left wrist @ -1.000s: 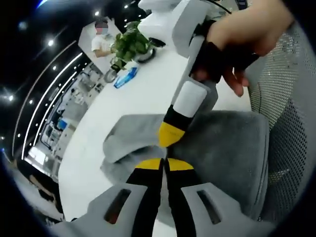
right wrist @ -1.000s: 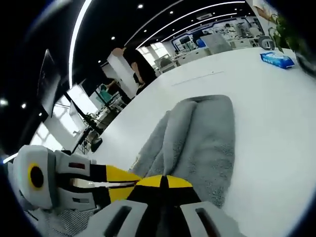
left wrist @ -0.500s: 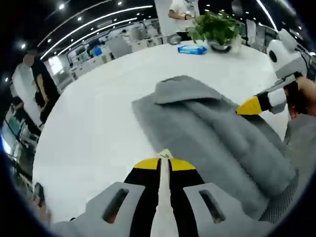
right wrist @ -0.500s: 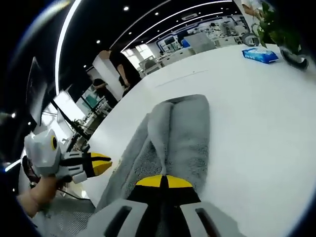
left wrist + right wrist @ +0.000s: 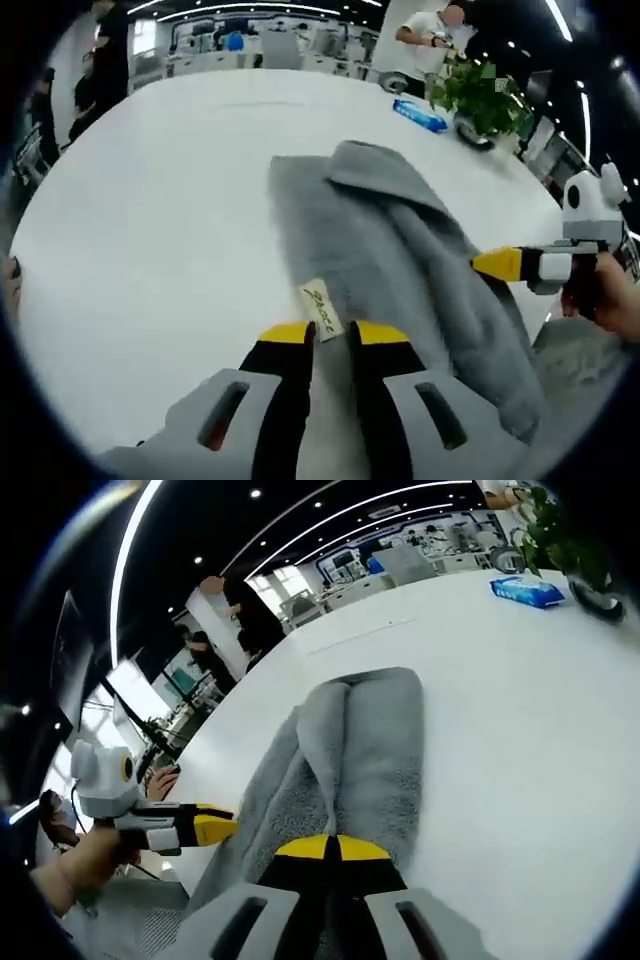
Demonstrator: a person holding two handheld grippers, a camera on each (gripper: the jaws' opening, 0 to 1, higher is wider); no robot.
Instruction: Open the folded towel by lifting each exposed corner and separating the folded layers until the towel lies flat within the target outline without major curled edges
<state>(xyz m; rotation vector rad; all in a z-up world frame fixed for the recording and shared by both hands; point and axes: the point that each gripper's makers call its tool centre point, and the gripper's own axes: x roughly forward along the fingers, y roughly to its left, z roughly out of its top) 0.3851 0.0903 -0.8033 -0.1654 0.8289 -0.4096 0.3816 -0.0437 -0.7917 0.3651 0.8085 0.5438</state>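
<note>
The grey towel (image 5: 400, 250) lies on the white tabletop (image 5: 150, 220), partly opened: it forms a long strip with a lengthwise fold ridge and a bunched far end, seen also from the right gripper view (image 5: 350, 750). No target outline can be made out on the tabletop. At the towel's near edge, the left tongs (image 5: 325, 335) have their yellow-tipped jaws slightly apart with the towel's small label (image 5: 320, 308) standing between them; whether the label is actually pinched cannot be told. The right tongs (image 5: 325, 848) have their jaws together at the opposite near end of the towel, apparently nipping the cloth, though the grip itself is hidden by the tips. Each tool appears in the other's view beside the towel: the right tongs (image 5: 505, 265) with a hand behind them, the left tongs (image 5: 205, 828) likewise. Beyond the towel's far end stand a blue packet (image 5: 420, 115) and a potted plant (image 5: 480, 95). Judged risks: pulling by the label alone could slip free or drag the whole towel rather than separate layers, and an uneven pull may leave the ridge or a curled edge.
</note>
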